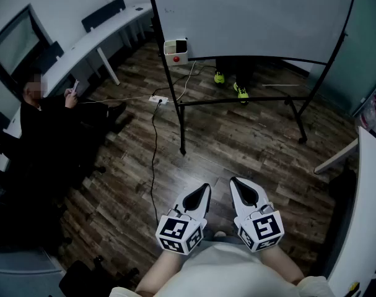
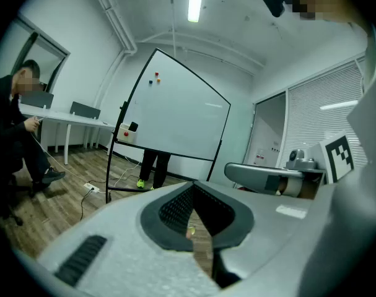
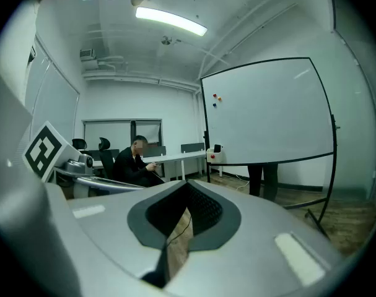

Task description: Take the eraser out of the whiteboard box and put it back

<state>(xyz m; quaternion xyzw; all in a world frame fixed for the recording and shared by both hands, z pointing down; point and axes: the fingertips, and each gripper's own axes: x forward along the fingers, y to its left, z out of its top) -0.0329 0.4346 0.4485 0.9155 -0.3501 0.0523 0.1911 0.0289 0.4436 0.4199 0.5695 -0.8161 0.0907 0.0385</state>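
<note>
The whiteboard box (image 1: 174, 54) is a small white tray with a red dot, hung on the left post of the whiteboard (image 1: 249, 17). A black eraser (image 1: 181, 44) stands in it. The box (image 2: 125, 135) and eraser (image 2: 132, 127) are far off in the left gripper view. The right gripper view also has the box (image 3: 214, 156) small and distant. My left gripper (image 1: 205, 186) and right gripper (image 1: 233, 180) hover side by side low over the wooden floor, well short of the board. Both are shut with nothing in them.
A person sits at the left (image 1: 45, 122) by a long white desk (image 1: 95, 39). Someone's feet in green shoes (image 1: 228, 82) show behind the board. A power strip (image 1: 158, 99) and cable lie on the floor near the stand's legs (image 1: 183, 147). Another white desk edge (image 1: 367, 215) is at the right.
</note>
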